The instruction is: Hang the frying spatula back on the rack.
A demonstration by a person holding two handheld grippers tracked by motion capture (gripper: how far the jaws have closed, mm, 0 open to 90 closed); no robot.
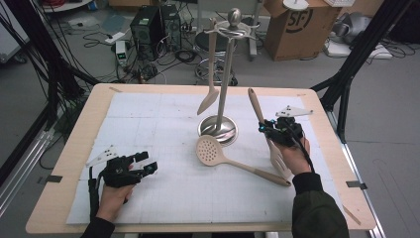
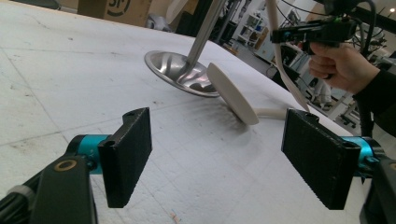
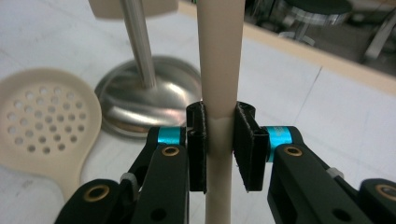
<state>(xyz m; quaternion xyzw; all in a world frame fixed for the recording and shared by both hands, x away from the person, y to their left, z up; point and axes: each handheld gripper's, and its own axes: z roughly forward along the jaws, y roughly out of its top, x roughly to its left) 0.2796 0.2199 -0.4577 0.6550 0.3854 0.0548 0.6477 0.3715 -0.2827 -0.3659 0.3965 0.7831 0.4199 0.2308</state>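
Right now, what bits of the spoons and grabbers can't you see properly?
- Held spatula: in the high view its slotted blade is partly behind the person's right hand; in the right gripper view the picture's edges cut off both ends.
- Skimmer: in the left gripper view the right pad covers the handle's far part.
- Stand: its hooks are too small to count in the high view.
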